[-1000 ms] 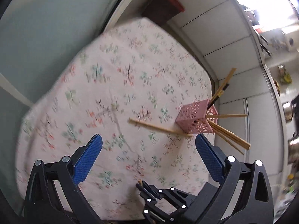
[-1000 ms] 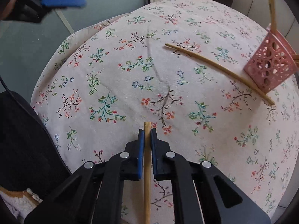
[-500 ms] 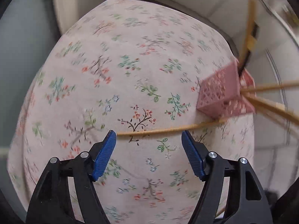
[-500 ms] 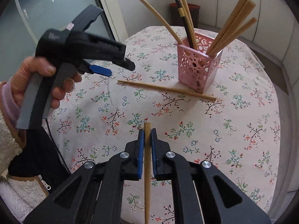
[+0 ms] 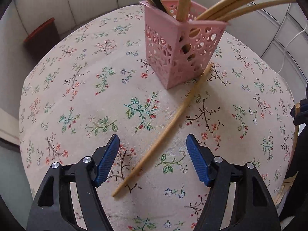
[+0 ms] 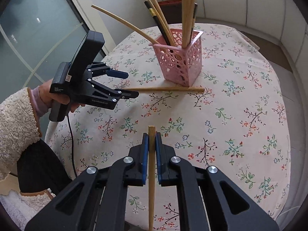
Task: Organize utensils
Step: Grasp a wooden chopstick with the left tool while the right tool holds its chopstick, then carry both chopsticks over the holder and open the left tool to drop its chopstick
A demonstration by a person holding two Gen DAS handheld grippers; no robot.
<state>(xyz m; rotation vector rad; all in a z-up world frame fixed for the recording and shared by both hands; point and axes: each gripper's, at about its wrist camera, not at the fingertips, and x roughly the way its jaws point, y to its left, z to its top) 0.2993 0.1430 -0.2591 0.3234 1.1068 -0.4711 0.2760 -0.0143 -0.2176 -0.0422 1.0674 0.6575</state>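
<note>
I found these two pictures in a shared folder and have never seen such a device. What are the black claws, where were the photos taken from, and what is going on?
A person holds a hand-held two-finger gripper in each hand; a camera on each looks along its fingers. In the left camera's view the left gripper is closing around a loose chopstick lying on the flowered tablecloth, pads not yet touching it. In the right camera's view the right gripper is shut on another chopstick. A pink holder already stands full of chopsticks.
</note>
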